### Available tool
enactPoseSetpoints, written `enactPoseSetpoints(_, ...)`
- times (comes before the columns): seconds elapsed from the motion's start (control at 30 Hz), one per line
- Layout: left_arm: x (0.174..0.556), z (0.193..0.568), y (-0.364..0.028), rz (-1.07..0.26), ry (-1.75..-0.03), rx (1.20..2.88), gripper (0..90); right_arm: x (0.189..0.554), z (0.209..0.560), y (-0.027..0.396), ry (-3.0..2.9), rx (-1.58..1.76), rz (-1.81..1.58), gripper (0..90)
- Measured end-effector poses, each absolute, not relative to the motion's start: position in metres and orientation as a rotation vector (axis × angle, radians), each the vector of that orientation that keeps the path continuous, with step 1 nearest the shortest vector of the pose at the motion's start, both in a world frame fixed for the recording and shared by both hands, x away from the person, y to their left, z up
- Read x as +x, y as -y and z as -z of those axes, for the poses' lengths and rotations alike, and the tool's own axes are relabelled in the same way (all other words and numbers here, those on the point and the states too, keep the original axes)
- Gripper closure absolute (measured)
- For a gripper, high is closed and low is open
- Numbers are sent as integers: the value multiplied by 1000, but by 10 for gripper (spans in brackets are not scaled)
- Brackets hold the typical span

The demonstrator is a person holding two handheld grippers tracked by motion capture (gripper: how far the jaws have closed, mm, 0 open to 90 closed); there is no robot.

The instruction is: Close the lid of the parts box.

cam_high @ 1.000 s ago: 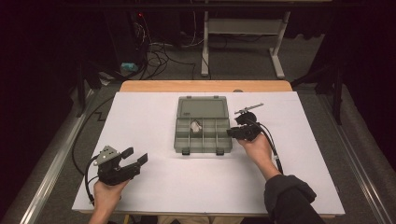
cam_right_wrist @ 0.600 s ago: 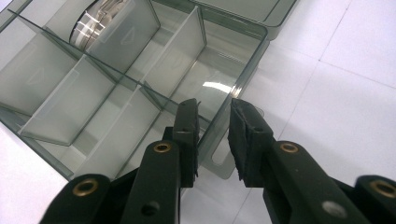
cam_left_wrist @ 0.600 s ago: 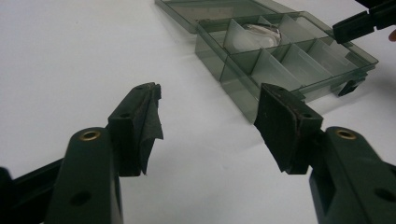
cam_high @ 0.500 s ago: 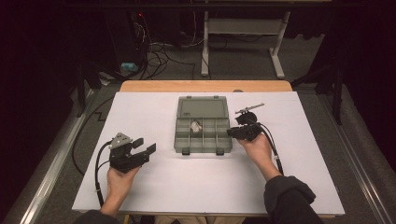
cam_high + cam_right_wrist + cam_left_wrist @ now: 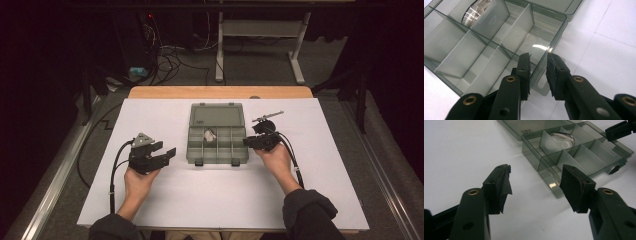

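The translucent grey-green plastic compartment box [image 5: 218, 140] lies open at the middle of the white table [image 5: 165, 210], lid flat behind it. In the high view, a small pale object [image 5: 209, 134] lies in one compartment; the left gripper view shows it as clear and shiny. The right gripper [image 5: 538, 65] straddles the box's side wall, jaws narrowly parted; whether they press it is unclear. The left gripper [image 5: 535, 178], just beside the box, has just been closing slightly, jaws wide, nothing between them.
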State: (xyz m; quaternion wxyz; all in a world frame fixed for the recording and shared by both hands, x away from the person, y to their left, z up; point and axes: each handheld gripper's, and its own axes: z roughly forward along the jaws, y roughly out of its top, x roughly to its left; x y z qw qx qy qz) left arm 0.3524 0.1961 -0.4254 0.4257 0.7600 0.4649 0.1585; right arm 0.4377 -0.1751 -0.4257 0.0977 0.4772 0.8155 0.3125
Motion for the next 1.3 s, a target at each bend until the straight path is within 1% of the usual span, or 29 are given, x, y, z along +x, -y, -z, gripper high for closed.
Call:
enactPoseSetpoints(0.27,366,424,-186,-396,-1163,1932,412,437,426,176,-2408,1414,-937,731)
enactPoseSetpoints(0.5,380,426,-178,-367,-1186,1937,412,437,427,177,-2402,1414,-951,732)
enactPoseSetpoints(0.73,390,427,-168,-358,-1184,1981,412,436,428,177,-2401,1413,-958,732)
enactPoseSetpoints(0.93,398,429,-162,-324,-1188,2020,418,436,428,178,-2400,1414,-962,732)
enactPoseSetpoints(1.13,406,428,-157,-309,-1205,2010,423,436,428,178,-2396,1413,-971,732)
enactPoseSetpoints(1.2,408,428,-157,-284,-1200,2002,429,436,429,178,-2394,1409,-974,732)
enactPoseSetpoints(1.3,414,428,-153,-280,-1206,2025,440,435,429,178,-2394,1410,-972,733)
